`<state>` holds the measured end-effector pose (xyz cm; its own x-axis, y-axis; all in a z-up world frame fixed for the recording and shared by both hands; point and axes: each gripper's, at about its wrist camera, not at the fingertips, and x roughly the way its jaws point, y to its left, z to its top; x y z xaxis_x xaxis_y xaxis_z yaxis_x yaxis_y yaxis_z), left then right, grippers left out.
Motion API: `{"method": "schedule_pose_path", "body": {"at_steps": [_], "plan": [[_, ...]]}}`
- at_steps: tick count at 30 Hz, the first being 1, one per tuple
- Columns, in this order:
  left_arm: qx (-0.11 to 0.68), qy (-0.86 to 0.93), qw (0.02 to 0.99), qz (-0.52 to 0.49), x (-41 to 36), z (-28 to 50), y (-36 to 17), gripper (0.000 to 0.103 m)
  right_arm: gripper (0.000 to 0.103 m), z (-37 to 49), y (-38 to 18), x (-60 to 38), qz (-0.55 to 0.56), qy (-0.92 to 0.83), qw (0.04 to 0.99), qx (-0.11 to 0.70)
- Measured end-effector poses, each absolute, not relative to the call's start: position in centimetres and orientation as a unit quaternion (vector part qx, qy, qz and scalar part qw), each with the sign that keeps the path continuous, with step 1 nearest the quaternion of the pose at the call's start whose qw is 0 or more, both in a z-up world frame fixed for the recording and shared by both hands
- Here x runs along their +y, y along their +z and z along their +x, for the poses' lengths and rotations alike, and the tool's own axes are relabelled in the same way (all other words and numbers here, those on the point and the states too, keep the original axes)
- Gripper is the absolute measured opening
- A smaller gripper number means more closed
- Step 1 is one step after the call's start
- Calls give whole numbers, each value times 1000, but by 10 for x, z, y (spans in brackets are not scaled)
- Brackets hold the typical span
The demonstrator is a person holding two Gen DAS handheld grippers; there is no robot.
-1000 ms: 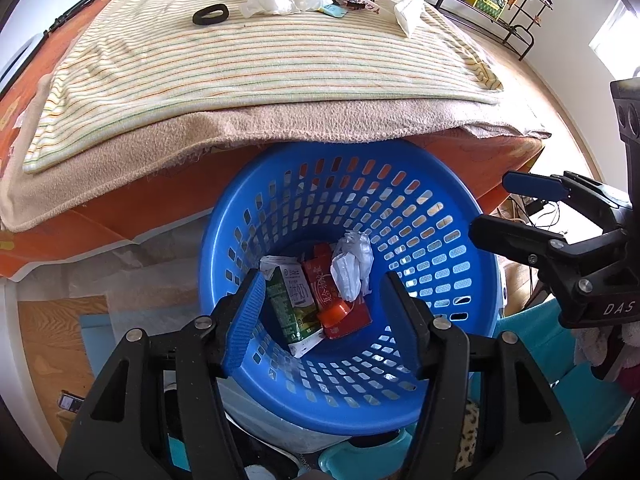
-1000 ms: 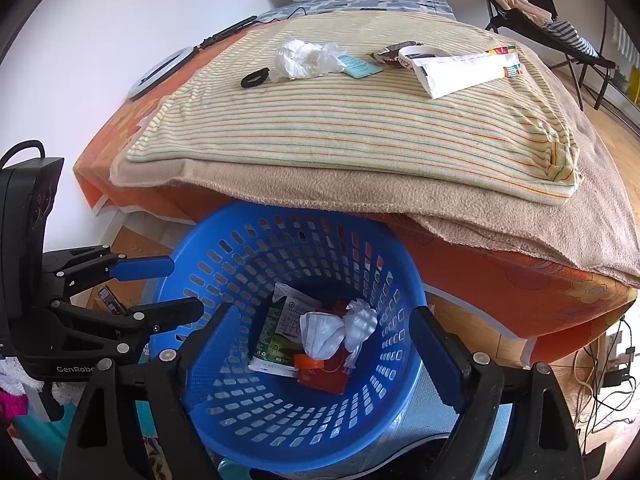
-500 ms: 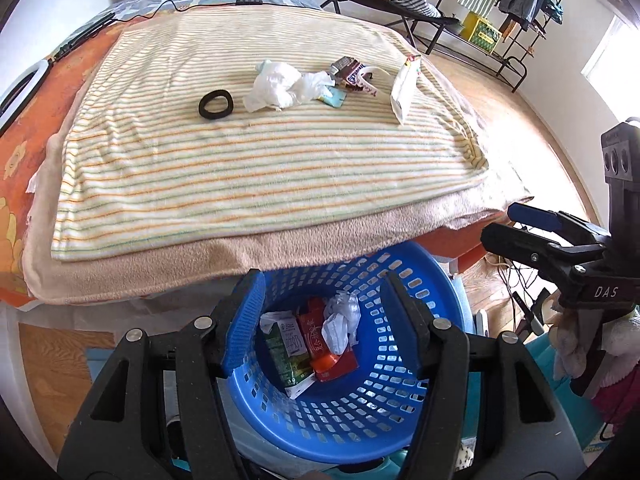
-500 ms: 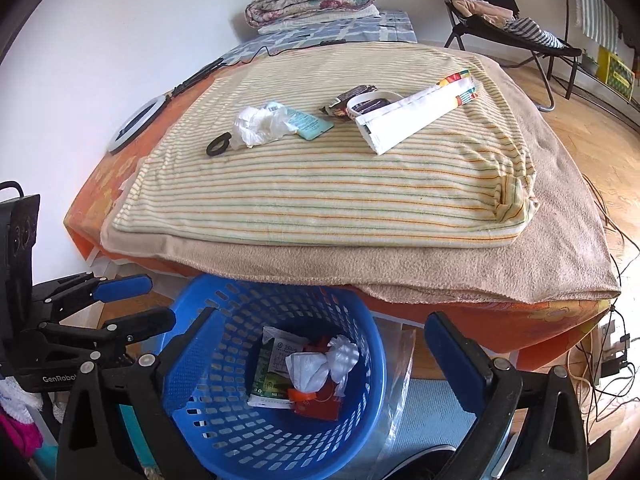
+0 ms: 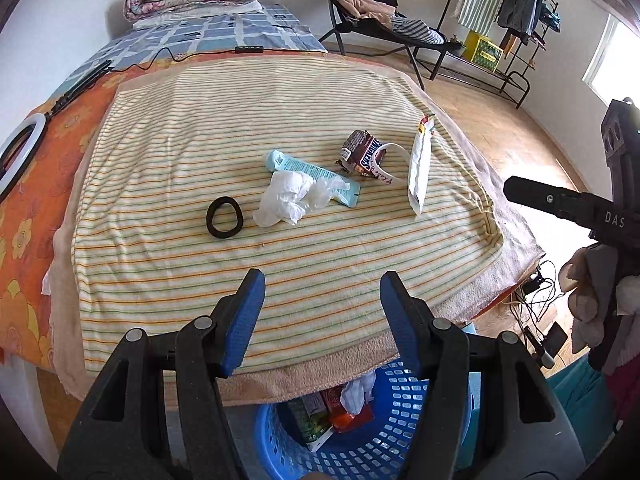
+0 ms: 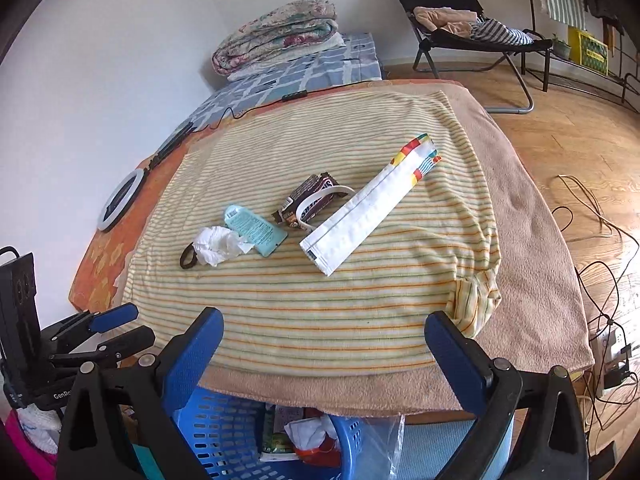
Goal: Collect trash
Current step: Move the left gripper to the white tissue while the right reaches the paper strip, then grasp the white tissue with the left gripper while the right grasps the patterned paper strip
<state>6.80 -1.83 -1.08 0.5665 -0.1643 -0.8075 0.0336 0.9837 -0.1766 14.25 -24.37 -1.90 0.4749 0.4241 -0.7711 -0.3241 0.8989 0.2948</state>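
Observation:
On the striped blanket [image 5: 200,140] lie a crumpled white tissue [image 5: 290,196] [image 6: 218,245], a light blue wrapper [image 5: 316,176] [image 6: 256,230], a brown Snickers wrapper [image 5: 362,156] [image 6: 314,200], a long white packet [image 5: 419,164] [image 6: 370,204] and a black ring [image 5: 224,217] [image 6: 187,256]. A blue basket [image 5: 360,452] [image 6: 224,432] with trash inside stands below the bed's near edge. My left gripper [image 5: 322,300] is open and empty above the blanket's near part. My right gripper [image 6: 324,344] is open and empty, wider apart.
A folded quilt [image 6: 280,36] lies at the far end of the bed. A ring light [image 6: 120,200] lies at the left edge. A black chair [image 6: 472,28] and a clothes rack [image 5: 508,20] stand on the wooden floor. Cables [image 6: 592,264] lie at the right.
Both grippers rose and moved from over the basket toward the bed; the basket dropped to the bottom of both views and the trash on the blanket came nearer.

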Motion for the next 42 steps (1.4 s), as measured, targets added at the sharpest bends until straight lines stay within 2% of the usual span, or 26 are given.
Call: {"method": "schedule_pose_path", "body": {"at_steps": [6, 12, 23, 28, 30, 33, 35, 38, 40, 42], "plan": [[463, -55, 882, -61, -19, 100, -14, 61, 101, 191, -16, -248, 73, 195, 864, 459], [473, -49, 878, -60, -16, 128, -24, 61, 90, 238, -29, -246, 89, 177, 859, 472], [497, -43, 864, -64, -13, 159, -48, 61, 84, 293, -57, -241, 140, 160, 841, 497], [503, -40, 860, -75, -9, 165, -55, 61, 76, 312, -76, -244, 160, 150, 828, 517], [506, -38, 858, -76, -8, 168, -58, 55, 73, 317, -83, -246, 171, 147, 821, 524], [509, -38, 857, -76, -7, 171, -61, 54, 68, 322, -92, -246, 183, 144, 814, 532], [510, -38, 856, -76, -7, 173, -62, 48, 66, 325, -96, -246, 187, 141, 810, 537], [508, -39, 857, -75, -7, 174, -62, 47, 62, 327, -100, -247, 193, 137, 808, 539], [508, -39, 857, -75, -7, 174, -62, 39, 51, 326, -100, -248, 192, 137, 809, 538], [505, -40, 859, -74, -9, 173, -61, 37, 44, 327, -101, -249, 195, 137, 809, 538]]}}
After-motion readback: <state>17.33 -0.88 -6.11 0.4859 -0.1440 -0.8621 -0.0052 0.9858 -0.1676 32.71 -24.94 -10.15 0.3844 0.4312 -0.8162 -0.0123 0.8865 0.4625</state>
